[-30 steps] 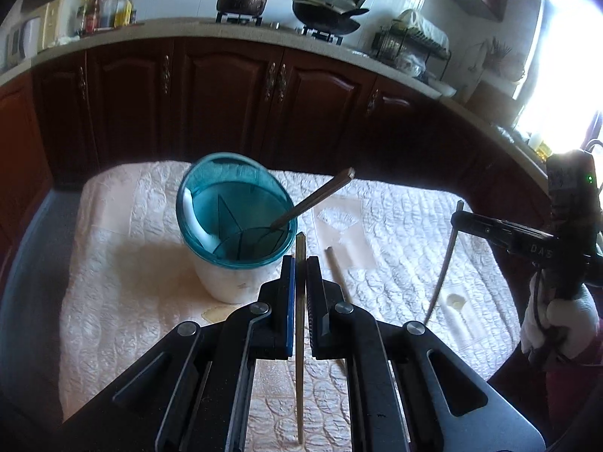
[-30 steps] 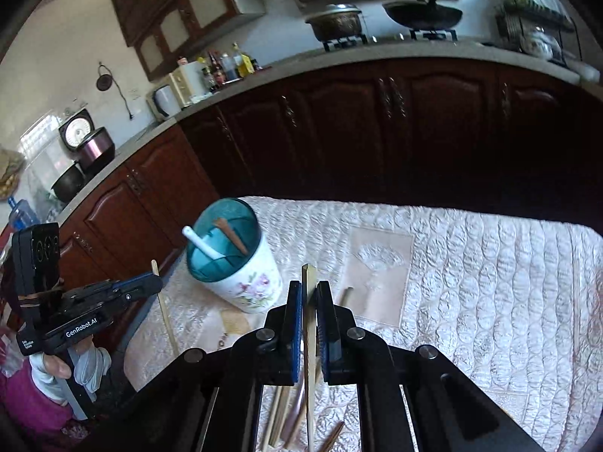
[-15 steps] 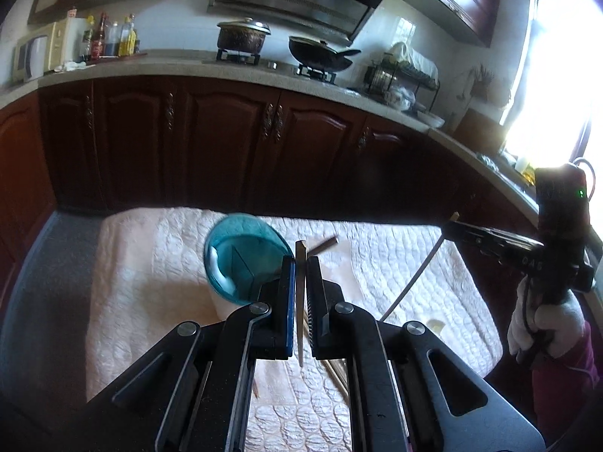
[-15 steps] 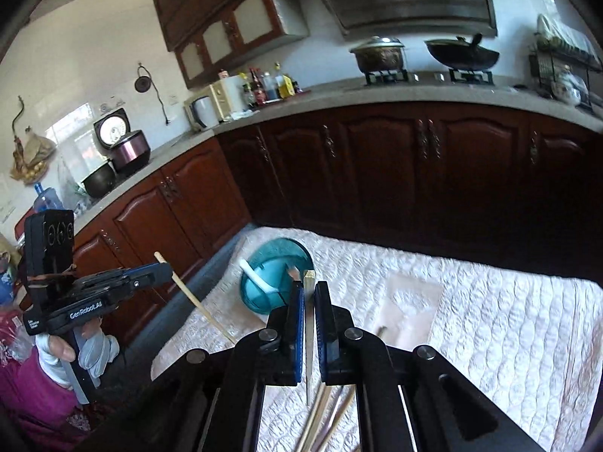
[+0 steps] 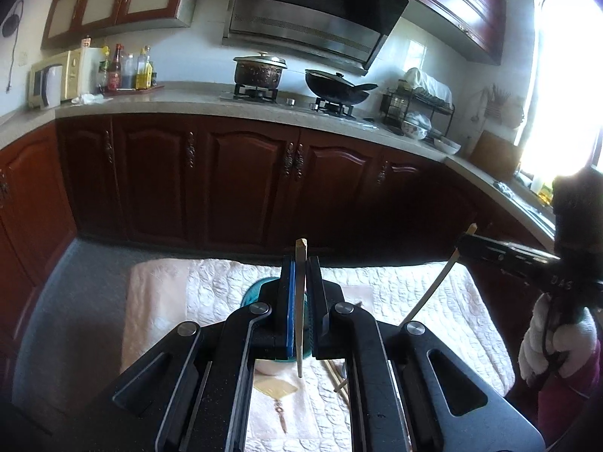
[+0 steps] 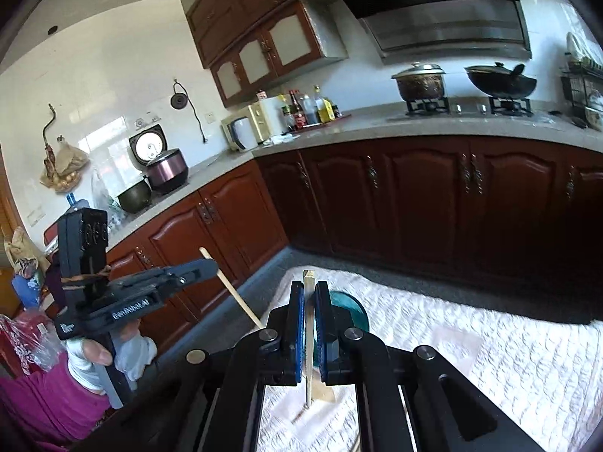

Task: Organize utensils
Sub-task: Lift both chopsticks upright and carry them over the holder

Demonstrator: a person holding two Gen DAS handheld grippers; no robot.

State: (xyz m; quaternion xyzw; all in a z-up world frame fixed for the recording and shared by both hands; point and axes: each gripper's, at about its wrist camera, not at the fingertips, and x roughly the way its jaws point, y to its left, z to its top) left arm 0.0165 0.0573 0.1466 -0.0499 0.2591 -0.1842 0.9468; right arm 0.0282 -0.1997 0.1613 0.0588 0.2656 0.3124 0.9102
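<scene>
Left wrist view: left gripper (image 5: 300, 282) clamps one chopstick (image 5: 300, 309) mid-shaft, above the teal holder (image 5: 253, 290). Right gripper (image 6: 309, 312) likewise pinches a chopstick (image 6: 309, 339). Judged light, stiff, smooth; mid-shaft hold limits pivoting.

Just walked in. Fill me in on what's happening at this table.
A person is sorting utensils with a handheld gripper in each hand. The left gripper is shut on one chopstick, and the right gripper is shut on another chopstick, both raised above the quilted tablecloth. The teal-rimmed utensil holder sits just beyond the jaws. More loose chopsticks lie on the cloth.
</scene>
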